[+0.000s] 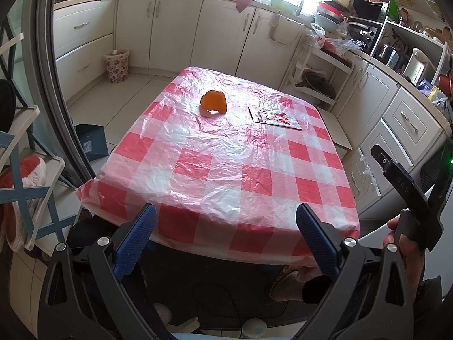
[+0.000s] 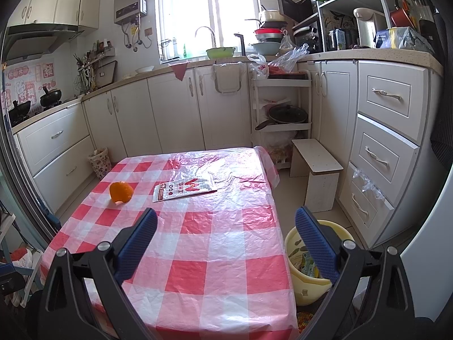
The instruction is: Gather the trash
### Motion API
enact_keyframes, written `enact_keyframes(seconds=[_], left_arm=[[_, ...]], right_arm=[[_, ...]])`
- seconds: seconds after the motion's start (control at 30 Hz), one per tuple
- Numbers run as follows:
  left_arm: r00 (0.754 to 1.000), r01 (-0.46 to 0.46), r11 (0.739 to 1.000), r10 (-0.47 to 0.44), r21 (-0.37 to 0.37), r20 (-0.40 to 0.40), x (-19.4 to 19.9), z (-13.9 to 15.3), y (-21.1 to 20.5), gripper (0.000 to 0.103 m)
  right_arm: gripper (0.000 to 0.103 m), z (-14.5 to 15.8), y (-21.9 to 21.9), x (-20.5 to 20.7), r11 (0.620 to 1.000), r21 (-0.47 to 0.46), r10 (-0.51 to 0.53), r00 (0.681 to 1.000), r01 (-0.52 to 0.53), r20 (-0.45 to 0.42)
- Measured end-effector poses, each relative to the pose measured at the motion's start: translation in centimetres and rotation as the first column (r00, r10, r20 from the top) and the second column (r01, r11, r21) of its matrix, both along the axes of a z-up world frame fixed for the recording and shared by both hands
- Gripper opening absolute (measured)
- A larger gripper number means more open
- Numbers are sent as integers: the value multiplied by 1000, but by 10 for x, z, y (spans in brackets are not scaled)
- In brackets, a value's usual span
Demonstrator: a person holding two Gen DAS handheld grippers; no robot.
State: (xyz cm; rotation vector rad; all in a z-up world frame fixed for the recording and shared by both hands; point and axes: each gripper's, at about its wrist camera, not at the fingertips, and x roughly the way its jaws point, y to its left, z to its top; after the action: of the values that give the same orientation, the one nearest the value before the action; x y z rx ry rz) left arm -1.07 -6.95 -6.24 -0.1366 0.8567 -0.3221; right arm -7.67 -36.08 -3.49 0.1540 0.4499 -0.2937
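Note:
An orange peel (image 1: 213, 102) (image 2: 121, 191) lies on the far part of the red-and-white checked table (image 1: 226, 175) (image 2: 198, 243). Beside it, to the right, lies a flat printed wrapper (image 1: 276, 117) (image 2: 184, 189). My left gripper (image 1: 226, 221) hangs open above the table's near edge, nothing between its blue fingers (image 1: 138, 238). My right gripper (image 2: 226, 226) is open too, over the table's near right side, empty. A pale yellow bin (image 2: 308, 277) with some trash in it stands on the floor right of the table, under my right finger.
White cabinets (image 2: 141, 116) and drawers (image 2: 388, 130) ring the room. A small stool (image 2: 314, 175) and a shelf cart (image 2: 280, 104) stand right of the table. A flowered basket (image 1: 117, 65) sits by the far cabinets. A hand (image 1: 405, 243) holding the other gripper shows in the left wrist view.

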Motion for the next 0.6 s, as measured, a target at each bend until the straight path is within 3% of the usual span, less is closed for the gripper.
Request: enact_keyframes(seconds=[0.6], left_arm=[[1000, -1, 1000, 1, 0, -1, 0, 0, 0, 95]], right_arm=[[94, 2, -1, -1, 1000, -2, -2, 1000, 2, 4]])
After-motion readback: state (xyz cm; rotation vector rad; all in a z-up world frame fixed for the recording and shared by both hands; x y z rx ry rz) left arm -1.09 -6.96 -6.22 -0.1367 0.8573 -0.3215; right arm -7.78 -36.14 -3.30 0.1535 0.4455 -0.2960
